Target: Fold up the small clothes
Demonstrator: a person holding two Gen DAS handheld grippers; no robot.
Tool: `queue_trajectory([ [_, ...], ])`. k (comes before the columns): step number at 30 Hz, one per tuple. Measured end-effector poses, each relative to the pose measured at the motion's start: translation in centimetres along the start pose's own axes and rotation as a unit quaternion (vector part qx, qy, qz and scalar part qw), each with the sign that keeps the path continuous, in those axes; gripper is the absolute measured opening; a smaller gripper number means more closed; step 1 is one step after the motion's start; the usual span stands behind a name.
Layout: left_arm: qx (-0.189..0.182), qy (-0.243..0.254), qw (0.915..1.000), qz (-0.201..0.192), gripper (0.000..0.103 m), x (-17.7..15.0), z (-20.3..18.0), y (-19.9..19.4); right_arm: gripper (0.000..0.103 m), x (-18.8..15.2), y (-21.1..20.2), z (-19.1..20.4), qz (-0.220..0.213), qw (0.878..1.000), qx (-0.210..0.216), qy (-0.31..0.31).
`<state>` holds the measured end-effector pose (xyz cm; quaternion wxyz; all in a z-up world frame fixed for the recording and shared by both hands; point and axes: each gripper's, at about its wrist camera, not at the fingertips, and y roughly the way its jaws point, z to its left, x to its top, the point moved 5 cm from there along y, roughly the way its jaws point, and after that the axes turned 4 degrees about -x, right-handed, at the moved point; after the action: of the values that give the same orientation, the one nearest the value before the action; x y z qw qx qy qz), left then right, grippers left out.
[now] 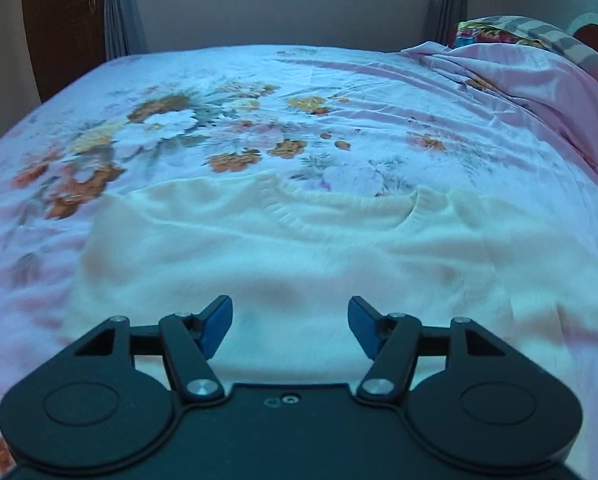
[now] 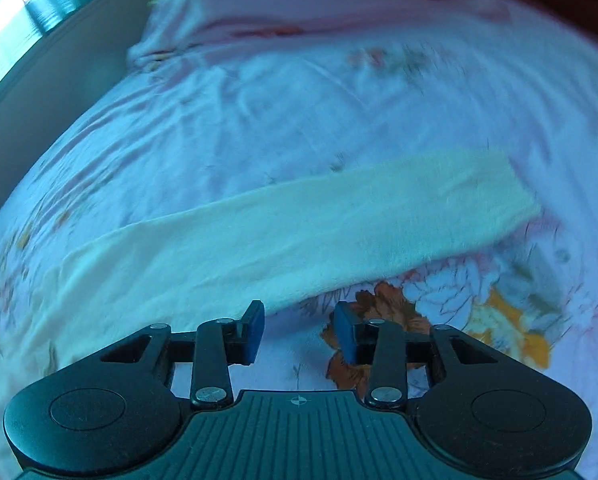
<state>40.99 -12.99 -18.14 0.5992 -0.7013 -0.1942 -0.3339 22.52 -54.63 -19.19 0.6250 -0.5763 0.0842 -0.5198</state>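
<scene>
A cream knitted sweater (image 1: 299, 248) lies flat on a bed (image 1: 259, 80) covered by a flowered sheet (image 1: 171, 132).

The left wrist view looks along the bed toward a wall with curtains (image 1: 121, 12) at both sides of a window. It shows the body of the sweater spread wide, its ribbed neckline (image 1: 339, 200) at about 12 o'clock from the left hand-held gripper (image 1: 290, 322). That gripper's blue pads (image 1: 219, 320) stand well apart with nothing between them, over the lower part of the sweater. A bunched pink cloth (image 1: 519, 80) and a flowered pillow (image 1: 495, 32) sit at about 2 o'clock, near the head of the bed. Only this view shows the neckline, the pillow and the curtains.

The right wrist view is blurred. It shows only one long sleeve (image 2: 299, 232) of the sweater, stretched flat across the sheet from 9 o'clock toward 2 o'clock, its cuff end (image 2: 511, 188) at the right. The right hand-held gripper (image 2: 299, 330) has its jaws parted and empty; its left pad (image 2: 255, 328) is at the sleeve's near edge, its right pad over a printed orange flower (image 2: 383, 312) on the sheet. Whether the pad touches the sleeve cannot be told.
</scene>
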Motion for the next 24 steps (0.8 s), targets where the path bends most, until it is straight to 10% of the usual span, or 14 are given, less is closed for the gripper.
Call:
queue_trajectory([
  [9, -0.008, 0.006, 0.9995, 0.03, 0.056, -0.4, -0.7, 4.1, 0.038, 3.8, 2.7, -3.5, -0.033, 0.995, -0.023, 0.093],
  [12, -0.012, 0.02, 0.9994, 0.027, 0.056, -0.6, -0.6, 3.6, 0.002, 4.7, 2.6, -3.9, -0.062, 0.993, -0.049, 0.092],
  [14, -0.014, 0.02, 0.9994, 0.024, 0.056, -0.5, -0.2, 3.0, 0.002, 5.2, 1.6, -3.0, -0.091, 0.992, -0.05, 0.074],
  [24, -0.007, 0.001, 0.9999, -0.011, 0.056, 0.9, 4.5, -0.9, 0.002, -0.7, -4.5, 19.5, -0.125, 0.97, 0.166, -0.125],
])
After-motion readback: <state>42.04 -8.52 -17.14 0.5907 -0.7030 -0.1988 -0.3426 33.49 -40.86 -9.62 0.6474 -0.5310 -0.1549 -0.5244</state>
